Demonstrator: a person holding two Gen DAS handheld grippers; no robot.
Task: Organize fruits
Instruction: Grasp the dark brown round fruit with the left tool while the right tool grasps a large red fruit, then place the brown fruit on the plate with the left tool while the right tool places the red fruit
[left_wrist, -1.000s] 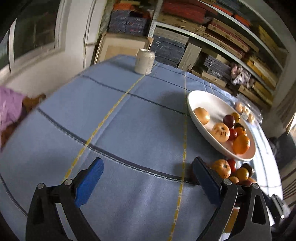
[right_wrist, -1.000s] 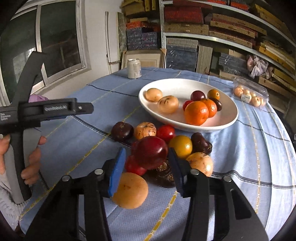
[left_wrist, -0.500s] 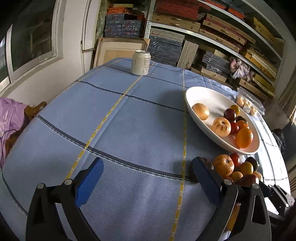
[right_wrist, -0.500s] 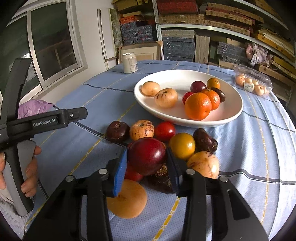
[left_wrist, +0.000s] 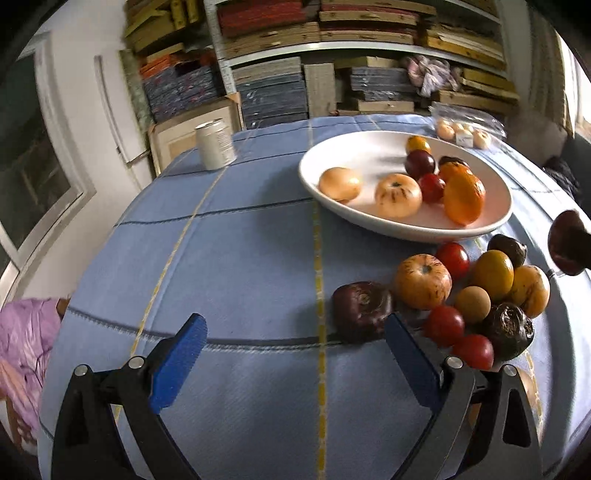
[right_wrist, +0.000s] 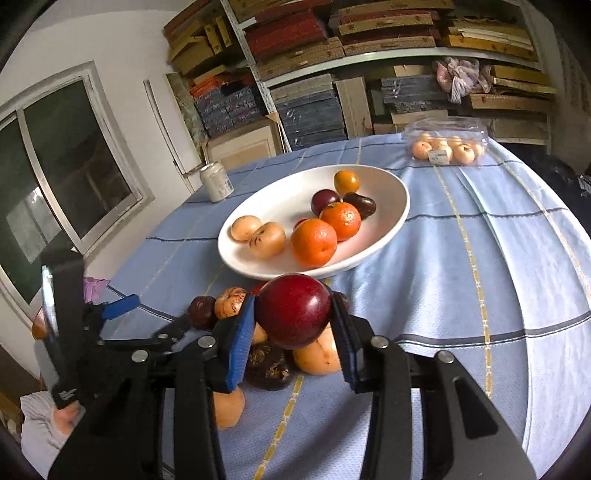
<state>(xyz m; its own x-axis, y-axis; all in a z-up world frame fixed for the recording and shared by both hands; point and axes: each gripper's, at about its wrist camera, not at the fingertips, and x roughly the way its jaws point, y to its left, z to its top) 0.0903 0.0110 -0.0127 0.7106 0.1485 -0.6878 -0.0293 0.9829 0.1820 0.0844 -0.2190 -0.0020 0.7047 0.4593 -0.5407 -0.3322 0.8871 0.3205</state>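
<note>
Right wrist view: the right gripper (right_wrist: 293, 325) pinches a dark red plum (right_wrist: 293, 311) at frame centre, lifted just below the white bowl (right_wrist: 391, 214).
Several fruits already fill the bowl; a loose pile (left_wrist: 476, 291) at lower right awaits, left gripper (left_wrist: 295, 350) spread, empty.

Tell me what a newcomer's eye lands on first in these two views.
First, the dark red plum clamped between the blue pads of the right gripper, raised in front of the white bowl of oranges and other fruit. Next, the heap of loose fruit on the blue tablecloth beside that bowl, with the left gripper open and empty before it.
</note>
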